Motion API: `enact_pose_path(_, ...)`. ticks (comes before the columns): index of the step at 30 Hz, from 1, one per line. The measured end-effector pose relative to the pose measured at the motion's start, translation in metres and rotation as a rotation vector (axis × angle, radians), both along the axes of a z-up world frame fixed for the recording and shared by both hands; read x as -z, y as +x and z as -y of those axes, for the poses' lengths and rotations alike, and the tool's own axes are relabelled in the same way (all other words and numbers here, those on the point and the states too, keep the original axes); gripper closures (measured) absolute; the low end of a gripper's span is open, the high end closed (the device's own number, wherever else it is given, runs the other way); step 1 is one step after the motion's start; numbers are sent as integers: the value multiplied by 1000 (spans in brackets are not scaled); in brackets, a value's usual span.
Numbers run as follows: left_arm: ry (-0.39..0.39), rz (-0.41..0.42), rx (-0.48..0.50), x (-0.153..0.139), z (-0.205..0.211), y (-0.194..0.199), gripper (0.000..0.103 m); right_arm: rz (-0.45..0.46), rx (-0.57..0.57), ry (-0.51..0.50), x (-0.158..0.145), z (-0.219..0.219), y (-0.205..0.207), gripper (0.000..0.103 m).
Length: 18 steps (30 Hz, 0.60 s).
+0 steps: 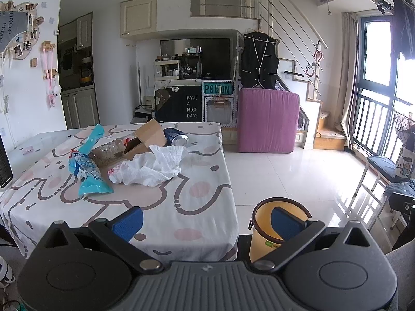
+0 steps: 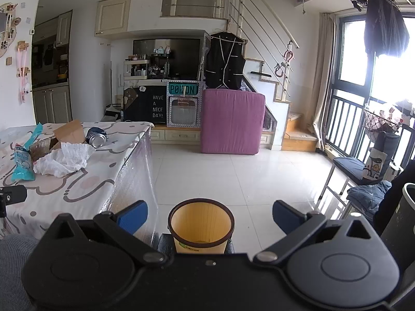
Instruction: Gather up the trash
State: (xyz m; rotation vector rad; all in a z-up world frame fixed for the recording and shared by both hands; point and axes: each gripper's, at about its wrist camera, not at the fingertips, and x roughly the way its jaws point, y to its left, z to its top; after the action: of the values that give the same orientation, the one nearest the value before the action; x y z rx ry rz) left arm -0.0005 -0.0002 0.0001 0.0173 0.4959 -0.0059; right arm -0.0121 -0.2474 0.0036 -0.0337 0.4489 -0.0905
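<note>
Since both grippers hang spread and empty, collecting looks not yet begun. Toward the tabletop's [image 1: 197, 207] far right corner lie a blue wrapper [image 1: 89, 165], plastic bottle [image 1: 110, 151], cardboard box [image 1: 149, 136], crumpled tissue [image 1: 155, 167] and can [image 1: 176, 136]. Left gripper [image 1: 205, 220] must reach forward; the bin [image 2: 200, 224] stands on pale floor tiles before the right gripper [image 2: 210, 216].

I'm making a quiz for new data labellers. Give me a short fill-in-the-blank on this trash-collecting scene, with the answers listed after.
1. The yellow bin stands on the ____, beside the table.
2. The crumpled white paper lies right in front of an open cardboard ____.
3. The dented can lies on its ____.
4. The left tongs and the right tongs are both ____ and hold nothing.

Missing words: floor; box; side; open
</note>
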Motion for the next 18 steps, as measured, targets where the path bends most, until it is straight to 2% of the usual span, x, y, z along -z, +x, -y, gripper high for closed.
enact_pose_path(18, -1, -5, -1, 0, 0, 0, 0, -1, 0, 0, 1, 0, 1, 0)
